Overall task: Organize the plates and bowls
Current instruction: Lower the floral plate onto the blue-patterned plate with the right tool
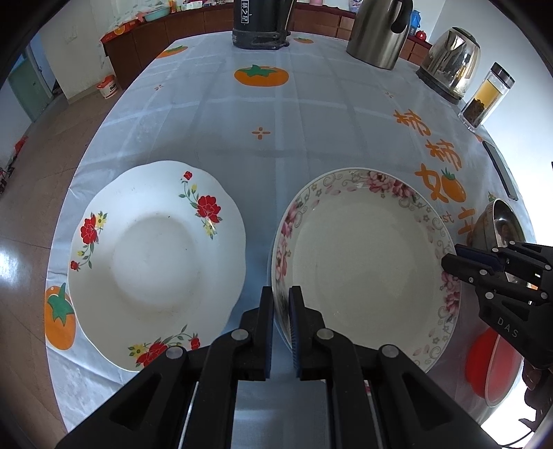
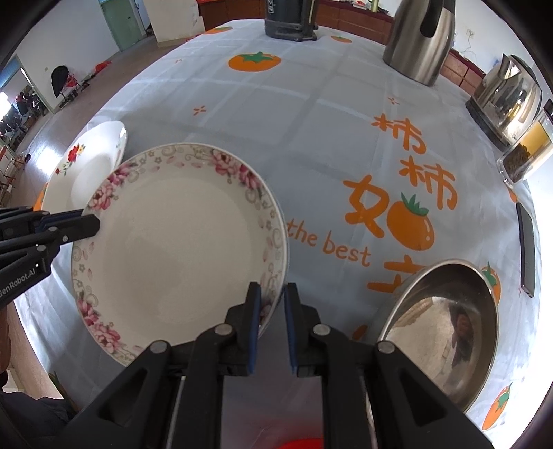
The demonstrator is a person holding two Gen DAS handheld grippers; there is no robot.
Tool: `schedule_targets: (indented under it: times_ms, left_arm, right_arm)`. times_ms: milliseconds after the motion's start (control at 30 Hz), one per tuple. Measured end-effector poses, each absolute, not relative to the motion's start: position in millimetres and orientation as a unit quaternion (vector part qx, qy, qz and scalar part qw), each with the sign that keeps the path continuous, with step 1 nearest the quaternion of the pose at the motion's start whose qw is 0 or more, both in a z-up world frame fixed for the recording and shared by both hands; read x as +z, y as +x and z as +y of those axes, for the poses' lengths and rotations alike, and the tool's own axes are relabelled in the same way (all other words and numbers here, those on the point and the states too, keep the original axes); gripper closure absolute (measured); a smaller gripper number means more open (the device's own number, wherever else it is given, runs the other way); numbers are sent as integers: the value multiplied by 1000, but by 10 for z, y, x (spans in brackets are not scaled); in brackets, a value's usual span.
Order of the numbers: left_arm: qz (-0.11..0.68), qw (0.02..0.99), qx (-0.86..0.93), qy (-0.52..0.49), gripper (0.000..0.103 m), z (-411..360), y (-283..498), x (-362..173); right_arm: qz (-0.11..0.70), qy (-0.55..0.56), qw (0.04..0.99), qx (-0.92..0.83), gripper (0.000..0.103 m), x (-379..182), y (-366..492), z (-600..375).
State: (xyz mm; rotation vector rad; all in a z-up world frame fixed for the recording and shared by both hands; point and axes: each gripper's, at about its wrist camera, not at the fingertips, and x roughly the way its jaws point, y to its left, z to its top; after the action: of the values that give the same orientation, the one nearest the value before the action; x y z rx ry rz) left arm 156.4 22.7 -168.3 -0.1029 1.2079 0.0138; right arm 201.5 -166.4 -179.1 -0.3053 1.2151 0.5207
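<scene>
A pink-flowered plate [image 1: 366,262] [image 2: 179,252] is held from both sides just above the persimmon-print tablecloth [image 1: 311,114]. My left gripper [image 1: 281,295] [image 2: 92,225] is shut on its left rim. On the opposite rim my right gripper [image 2: 272,293] [image 1: 449,265] is shut too. To the left a white scalloped plate with red flowers [image 1: 155,262] [image 2: 86,162] lies flat on the cloth, partly hidden behind the held plate in the right wrist view. A steel bowl [image 2: 442,342] [image 1: 497,224] sits on the right.
A red bowl [image 1: 494,366] lies near the right table edge. Along the far side stand a black flask [image 1: 259,24], a steel jug [image 1: 380,31], a kettle [image 1: 449,62] and a glass bottle [image 1: 487,96]. A dark phone [image 2: 527,248] lies at the right.
</scene>
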Motion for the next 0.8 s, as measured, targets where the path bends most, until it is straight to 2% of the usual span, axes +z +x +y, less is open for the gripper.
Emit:
schedule_targets:
  times_ms: [800]
  left_arm:
    - [562,826,10,-42,93,215,1532,-1682]
  right_arm:
    - [559,-144,781,240,89,-1784,2002,-1662]
